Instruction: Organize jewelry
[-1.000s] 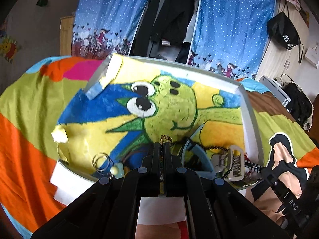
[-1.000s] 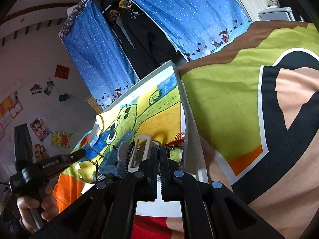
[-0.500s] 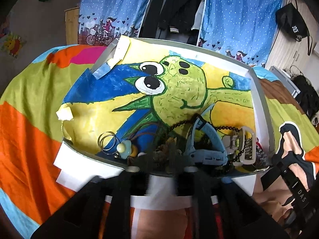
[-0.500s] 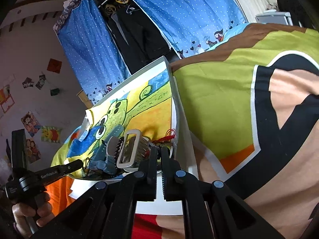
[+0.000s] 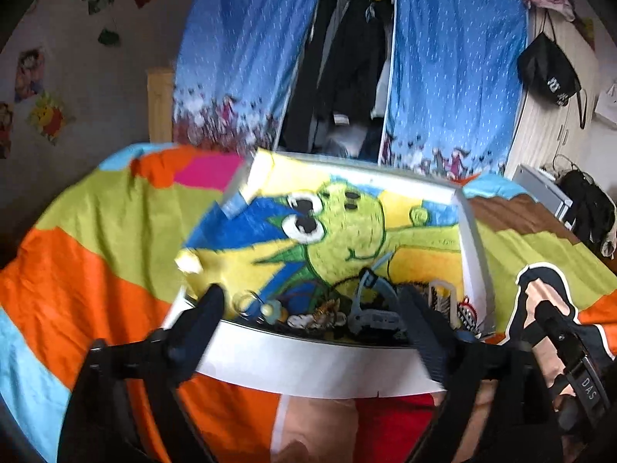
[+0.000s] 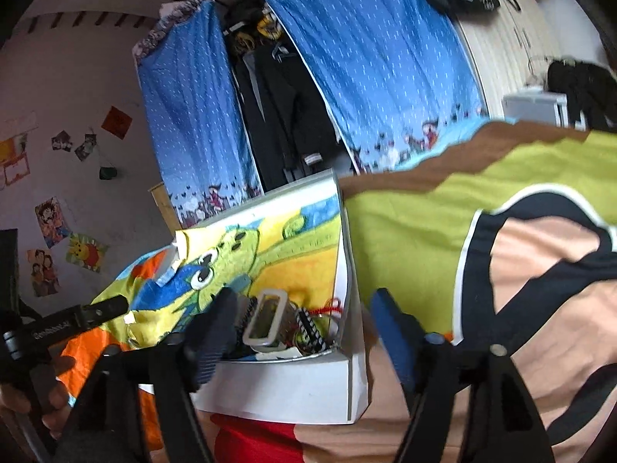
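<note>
Both grippers have spread apart since a second ago, when each pair of fingers was pressed together; the left one then pinched a chain and now holds nothing.

Left wrist view: the left gripper (image 5: 310, 310) stands wide apart, empty, its fingers (image 5: 200, 316) blurred, just near of the tray (image 5: 308, 366). The tray lies on a bright quilt (image 5: 96, 231) and is lined with a cartoon frog drawing. Jewelry (image 5: 347, 308) is heaped along the near edge, toward the right corner: thin rings (image 5: 246, 301) at left, a pale bead beside them, what looks like a tangled chain (image 5: 320, 316) in the middle, a blue-grey strap (image 5: 374, 297), then a silver buckle (image 5: 441, 297) at right. The right gripper's handle shows at far right.

Right wrist view: the right gripper (image 6: 304, 316) is also spread wide and empty, straddling the tray's (image 6: 289, 389) near right corner. The buckle (image 6: 268, 318) lies between its fingers, with black-and-white beads (image 6: 308, 328) and a red cord (image 6: 327, 306) just right of it. At left, the left gripper (image 6: 112, 306) hovers by the tray's left edge. Blue curtains (image 6: 385, 58) hang behind.
</note>
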`<state>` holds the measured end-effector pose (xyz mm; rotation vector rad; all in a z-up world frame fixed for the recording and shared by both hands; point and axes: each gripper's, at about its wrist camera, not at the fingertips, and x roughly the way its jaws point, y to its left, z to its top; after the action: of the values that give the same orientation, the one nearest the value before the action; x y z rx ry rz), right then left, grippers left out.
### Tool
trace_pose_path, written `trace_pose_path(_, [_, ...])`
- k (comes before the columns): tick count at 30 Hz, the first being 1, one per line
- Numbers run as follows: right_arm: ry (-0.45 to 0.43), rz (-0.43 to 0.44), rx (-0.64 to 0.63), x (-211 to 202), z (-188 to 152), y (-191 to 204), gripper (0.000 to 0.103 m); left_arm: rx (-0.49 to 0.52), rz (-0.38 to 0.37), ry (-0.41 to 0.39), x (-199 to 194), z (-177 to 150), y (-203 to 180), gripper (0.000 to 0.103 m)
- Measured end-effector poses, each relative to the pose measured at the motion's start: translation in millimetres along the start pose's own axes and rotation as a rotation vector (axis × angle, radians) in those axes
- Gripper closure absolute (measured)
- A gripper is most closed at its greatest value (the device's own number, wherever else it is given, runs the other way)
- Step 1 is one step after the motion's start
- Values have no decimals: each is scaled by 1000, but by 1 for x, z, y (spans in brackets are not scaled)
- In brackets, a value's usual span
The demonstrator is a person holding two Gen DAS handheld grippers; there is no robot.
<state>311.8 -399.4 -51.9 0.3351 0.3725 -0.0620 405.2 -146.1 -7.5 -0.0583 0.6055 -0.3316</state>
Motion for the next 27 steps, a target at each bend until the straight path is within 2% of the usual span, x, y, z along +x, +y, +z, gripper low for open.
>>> trace_pose_path(1, [-14, 0, -9, -6, 2, 2, 23, 2, 5, -30, -9, 0, 0, 2])
trace_pose_path(4, [-58, 4, -31, -21, 5, 10, 10, 9, 5, -87, -29, 0, 2, 2])
trace_pose_path(9, [-118, 15, -65, -46, 10, 24, 0, 22, 16, -129, -63, -4, 7, 2])
trace_pose_path(14, [-163, 49, -105, -75, 9, 41, 0, 21, -7, -162, -99, -14, 13, 2])
trace_pose_path(18, [-217, 44, -166, -107, 3, 58, 0, 9, -18, -188, -131, -23, 18, 2])
trace_pose_path(23, [-277, 43, -170, -146, 3, 72, 0, 24, 12, -208, -171, -39, 21, 2])
trace_pose_path(27, [-291, 53, -172, -170, -1, 80, 0, 26, 27, -216, -200, -54, 25, 2])
